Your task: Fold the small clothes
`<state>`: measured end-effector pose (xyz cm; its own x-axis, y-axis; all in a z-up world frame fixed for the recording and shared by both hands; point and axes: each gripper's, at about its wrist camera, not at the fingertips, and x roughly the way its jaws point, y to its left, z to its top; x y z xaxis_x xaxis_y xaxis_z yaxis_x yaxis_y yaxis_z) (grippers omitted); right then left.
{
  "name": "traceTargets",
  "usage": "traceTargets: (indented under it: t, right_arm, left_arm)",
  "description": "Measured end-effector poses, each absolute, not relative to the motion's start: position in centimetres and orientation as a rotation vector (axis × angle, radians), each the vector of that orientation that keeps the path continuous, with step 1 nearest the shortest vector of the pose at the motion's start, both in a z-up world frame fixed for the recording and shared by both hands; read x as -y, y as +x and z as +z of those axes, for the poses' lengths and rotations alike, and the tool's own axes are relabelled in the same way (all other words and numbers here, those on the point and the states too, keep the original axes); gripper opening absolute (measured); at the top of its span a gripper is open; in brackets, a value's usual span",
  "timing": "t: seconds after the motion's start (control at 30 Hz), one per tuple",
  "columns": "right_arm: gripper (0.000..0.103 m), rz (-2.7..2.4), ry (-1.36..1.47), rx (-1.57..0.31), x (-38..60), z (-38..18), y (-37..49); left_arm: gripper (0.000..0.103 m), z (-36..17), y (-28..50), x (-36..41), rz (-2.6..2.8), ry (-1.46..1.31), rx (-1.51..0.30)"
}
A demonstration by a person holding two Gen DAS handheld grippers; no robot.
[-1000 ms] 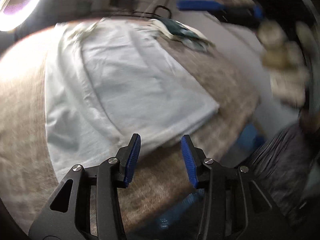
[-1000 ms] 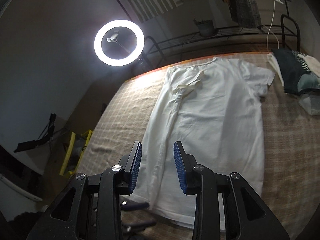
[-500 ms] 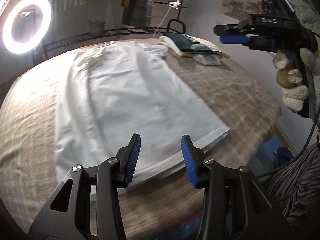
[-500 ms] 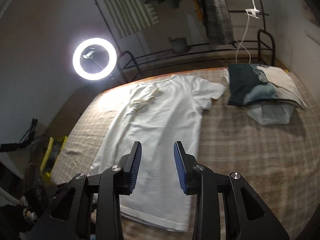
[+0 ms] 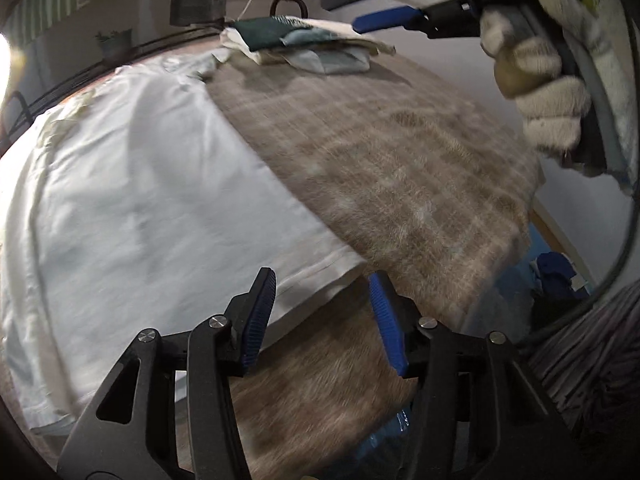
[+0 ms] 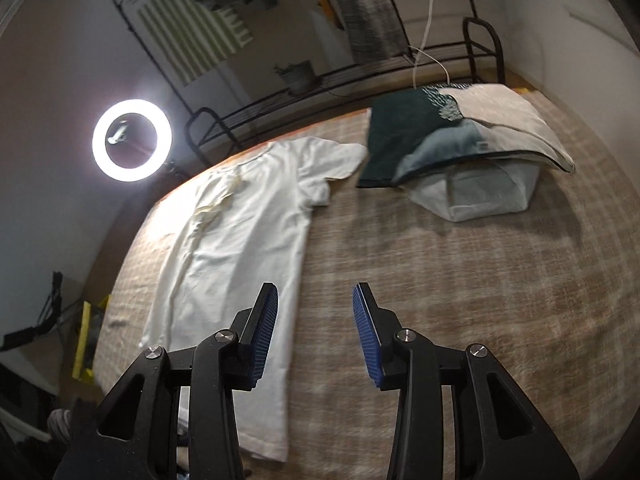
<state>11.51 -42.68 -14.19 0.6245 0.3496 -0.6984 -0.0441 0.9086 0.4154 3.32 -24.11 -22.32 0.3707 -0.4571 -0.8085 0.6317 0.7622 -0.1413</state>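
Note:
A white T-shirt point(image 5: 140, 200) lies spread flat on the brown checked bed cover point(image 5: 400, 168), collar at the far end. My left gripper point(image 5: 322, 280) hovers over the shirt's near right hem corner; its jaws are opening, with nothing gripped between them. In the right wrist view the same T-shirt point(image 6: 248, 220) lies to the left, and my right gripper point(image 6: 316, 294) hangs open above the bare cover just right of the shirt's side edge. The right gripper point(image 5: 340, 12) also shows at the top of the left wrist view, held by a gloved hand point(image 5: 536, 80).
A stack of folded clothes point(image 6: 460, 140) sits at the far right corner of the bed, beyond the shirt's sleeve. A lit ring light point(image 6: 132, 140) and a black metal rack point(image 6: 320, 80) stand behind the bed. The bed's right edge point(image 5: 516, 240) drops off close by.
Both grippers have swung to the right: the left from over the hem's middle to its right corner, the right from over the shirt to the bare cover. Both jaws stand wider.

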Motion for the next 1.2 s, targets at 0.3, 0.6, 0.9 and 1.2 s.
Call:
traceTargets:
  t: [0.3, 0.6, 0.9, 1.2]
  right_arm:
    - [0.039, 0.276, 0.506, -0.927, 43.2, -17.1, 17.8]
    - [0.039, 0.28, 0.462, -0.998, 39.3, -20.4, 24.5]
    - [0.039, 0.175, 0.582, -0.989, 39.1, -23.5, 29.6]
    - [0.003, 0.151, 0.572, -0.956, 37.8, -22.7, 31.9]
  left_arm:
    - [0.035, -23.4, 4.2, 26.3, -0.633, 0.281, -0.927]
    - [0.003, -21.5, 6.9, 21.5, -0.623, 0.018, -0.979]
    - [0.003, -20.6, 6.9, 18.5, -0.61, -0.102, -0.989]
    - [0.003, -20.3, 6.9, 17.1, -0.596, -0.174, -0.994]
